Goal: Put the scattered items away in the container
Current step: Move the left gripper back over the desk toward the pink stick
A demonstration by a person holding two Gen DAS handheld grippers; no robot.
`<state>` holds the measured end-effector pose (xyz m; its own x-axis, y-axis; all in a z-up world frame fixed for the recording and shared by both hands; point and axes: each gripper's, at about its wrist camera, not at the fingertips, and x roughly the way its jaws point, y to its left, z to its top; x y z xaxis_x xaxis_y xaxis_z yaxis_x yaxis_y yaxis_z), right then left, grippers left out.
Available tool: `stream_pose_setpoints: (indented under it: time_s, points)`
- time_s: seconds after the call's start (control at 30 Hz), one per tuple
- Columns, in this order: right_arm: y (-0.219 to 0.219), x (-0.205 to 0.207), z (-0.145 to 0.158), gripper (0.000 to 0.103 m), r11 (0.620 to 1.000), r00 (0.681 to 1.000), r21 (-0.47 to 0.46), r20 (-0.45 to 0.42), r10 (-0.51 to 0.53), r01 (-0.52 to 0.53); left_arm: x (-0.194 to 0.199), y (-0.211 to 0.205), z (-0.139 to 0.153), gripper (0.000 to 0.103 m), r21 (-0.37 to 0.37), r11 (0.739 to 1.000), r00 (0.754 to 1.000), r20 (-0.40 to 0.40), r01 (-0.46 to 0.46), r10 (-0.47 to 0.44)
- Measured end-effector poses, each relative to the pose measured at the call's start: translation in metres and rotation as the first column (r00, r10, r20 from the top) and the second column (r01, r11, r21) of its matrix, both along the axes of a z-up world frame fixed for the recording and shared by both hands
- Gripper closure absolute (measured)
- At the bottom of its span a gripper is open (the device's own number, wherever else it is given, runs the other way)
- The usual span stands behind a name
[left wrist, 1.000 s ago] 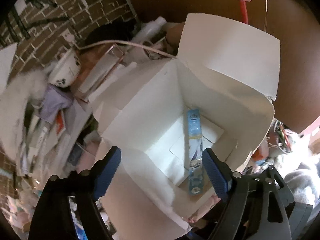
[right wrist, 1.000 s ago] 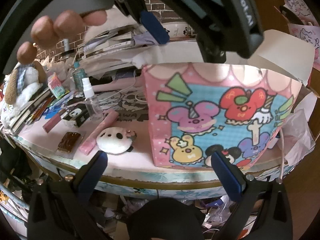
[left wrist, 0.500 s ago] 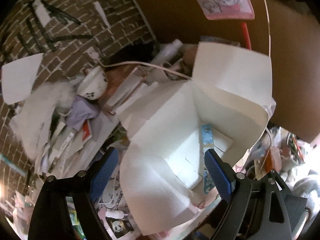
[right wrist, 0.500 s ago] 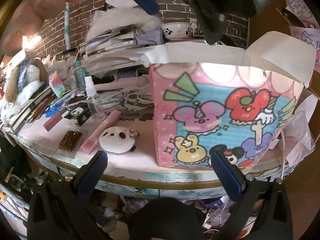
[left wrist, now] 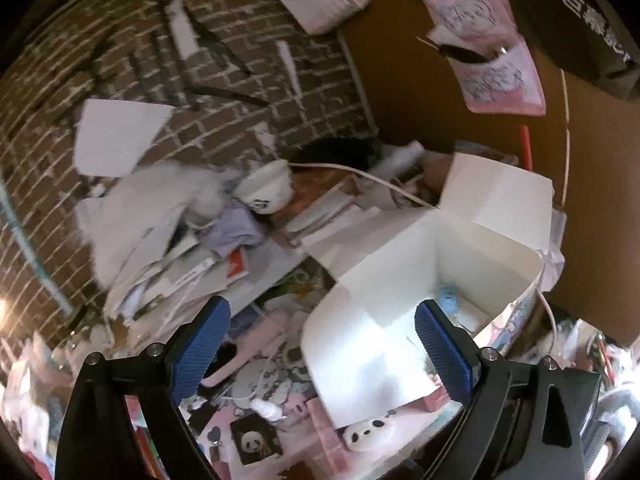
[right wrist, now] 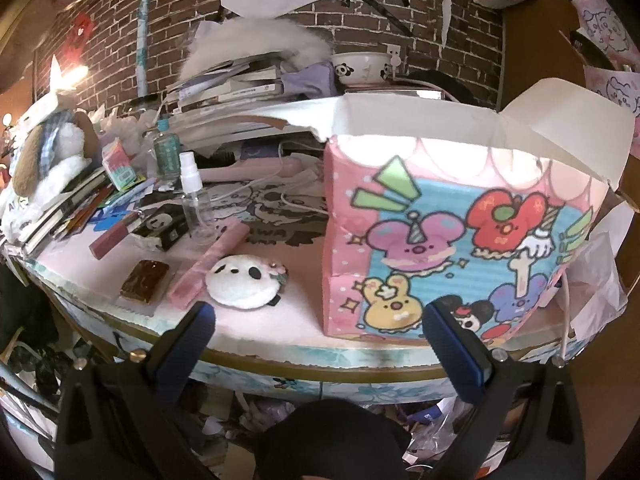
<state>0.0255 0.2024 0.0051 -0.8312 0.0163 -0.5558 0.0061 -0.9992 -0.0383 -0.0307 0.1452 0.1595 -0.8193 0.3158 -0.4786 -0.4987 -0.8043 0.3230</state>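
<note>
The container is an open box, white inside (left wrist: pixel 400 280), with a pink cartoon print outside (right wrist: pixel 460 240). A blue packet (left wrist: pixel 448 298) lies at its bottom. My left gripper (left wrist: pixel 320 344) hovers above and to the left of the box, its jaws opening with nothing between them. My right gripper (right wrist: pixel 320 344) stands open at the table's front edge, empty. On the table left of the box lie a panda plush (right wrist: pixel 244 284), a pink tube (right wrist: pixel 212 268), a brown wrapped bar (right wrist: pixel 144 282), a clear spray bottle (right wrist: pixel 196 204) and a panda-print box (right wrist: pixel 160 226).
Stacked books and papers (right wrist: pixel 232 84), a panda bowl (right wrist: pixel 364 66) and a brick wall (right wrist: pixel 360 20) stand behind the table. A plush dog (right wrist: pixel 44 160) and more books crowd the left end. White cables (right wrist: pixel 296 200) trail beside the box.
My left gripper has drawn back and up from over the box and turned leftward, its jaws wider. It and the hand have left the right wrist view. The right gripper has not moved.
</note>
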Motion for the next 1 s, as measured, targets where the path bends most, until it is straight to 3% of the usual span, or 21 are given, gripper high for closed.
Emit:
stream_pose_setpoints:
  time_s: [0.2, 0.4, 1.0]
  points:
    - [-0.005, 0.002, 0.000, 0.000, 1.000, 1.000, 0.015, -0.007, 0.009, -0.009, 0.013, -0.036, -0.004, 0.006, 0.090, 0.991, 0.993, -0.052, -0.098, 0.103]
    - [-0.011, 0.003, -0.002, 0.000, 0.999, 1.000, 0.027, -0.011, 0.019, -0.019, 0.023, -0.068, -0.017, 0.006, 0.128, 0.974, 0.977, -0.085, -0.186, 0.198]
    - [-0.028, 0.003, -0.009, 0.000, 0.997, 0.997, 0.027, -0.008, 0.078, -0.078, 0.022, -0.151, -0.081, 0.006, 0.215, 0.903, 0.926, 0.009, -0.371, 0.378]
